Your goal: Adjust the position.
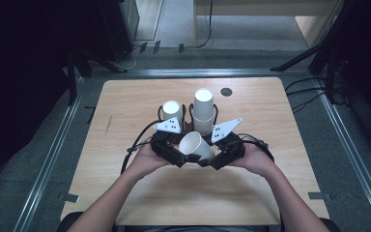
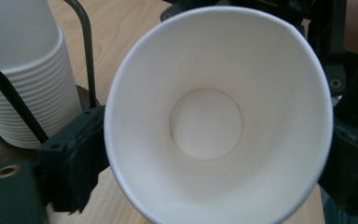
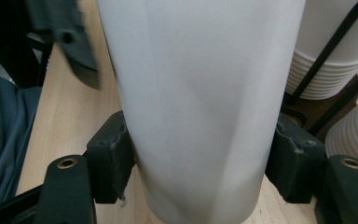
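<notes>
A white paper cup (image 1: pixel 195 145) is held on its side above the table's middle, between both grippers. The left gripper (image 1: pixel 181 157) takes it at the mouth. In the left gripper view I look straight into the cup (image 2: pixel 205 126), and the two black pads of the left gripper (image 2: pixel 212 158) touch the rim on either side. The right gripper (image 1: pixel 213 159) is shut on the cup's body. In the right gripper view its own jaws (image 3: pixel 200 163) press the smooth side wall of the cup (image 3: pixel 200 93).
Two stacks of white cups (image 1: pixel 172 110) (image 1: pixel 203 113) stand upside down in a black wire holder (image 1: pixel 191 113) just behind the grippers, and they also appear close by (image 2: pixel 23 70) (image 3: pixel 331 60). A small black disc (image 1: pixel 226 91) lies on the wooden table (image 1: pixel 125 96).
</notes>
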Demonstrator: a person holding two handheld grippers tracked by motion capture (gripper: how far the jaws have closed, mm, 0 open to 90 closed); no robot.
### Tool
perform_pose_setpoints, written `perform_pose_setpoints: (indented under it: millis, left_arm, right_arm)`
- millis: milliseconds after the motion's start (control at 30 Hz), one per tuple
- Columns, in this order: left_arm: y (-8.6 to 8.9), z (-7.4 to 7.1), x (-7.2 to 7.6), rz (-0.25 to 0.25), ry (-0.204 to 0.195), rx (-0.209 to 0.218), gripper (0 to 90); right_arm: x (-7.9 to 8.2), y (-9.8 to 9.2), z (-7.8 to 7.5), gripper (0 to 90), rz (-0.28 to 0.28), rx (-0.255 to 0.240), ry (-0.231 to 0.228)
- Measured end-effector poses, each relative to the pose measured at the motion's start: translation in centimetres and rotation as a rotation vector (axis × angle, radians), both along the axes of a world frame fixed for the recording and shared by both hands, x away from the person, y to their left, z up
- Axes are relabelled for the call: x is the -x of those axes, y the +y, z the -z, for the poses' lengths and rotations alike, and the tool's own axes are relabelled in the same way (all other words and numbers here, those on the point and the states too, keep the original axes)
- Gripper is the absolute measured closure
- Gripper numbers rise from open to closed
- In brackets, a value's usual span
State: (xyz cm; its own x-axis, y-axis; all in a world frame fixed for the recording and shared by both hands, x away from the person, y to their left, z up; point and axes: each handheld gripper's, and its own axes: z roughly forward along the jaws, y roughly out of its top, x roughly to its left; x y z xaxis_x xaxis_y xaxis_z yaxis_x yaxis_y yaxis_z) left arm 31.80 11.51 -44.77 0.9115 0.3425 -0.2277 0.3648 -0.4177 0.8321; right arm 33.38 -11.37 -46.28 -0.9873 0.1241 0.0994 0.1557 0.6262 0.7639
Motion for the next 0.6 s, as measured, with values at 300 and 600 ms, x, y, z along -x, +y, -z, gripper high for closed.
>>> perform_pose_setpoints:
  millis: [300, 600]
  left_arm:
    - [0.19, -0.19, 0.04, -0.005, 0.002, 0.006, 24.6]
    - [0.73, -0.26, -0.08, -0.002, 0.007, -0.03, 27.0]
  right_arm:
    - [-0.03, 0.26, 0.0, 31.6, 0.001, 0.0, 0.012]
    - [0.1, 0.2, 0.08, 21.1, 0.033, 0.037, 0.029]
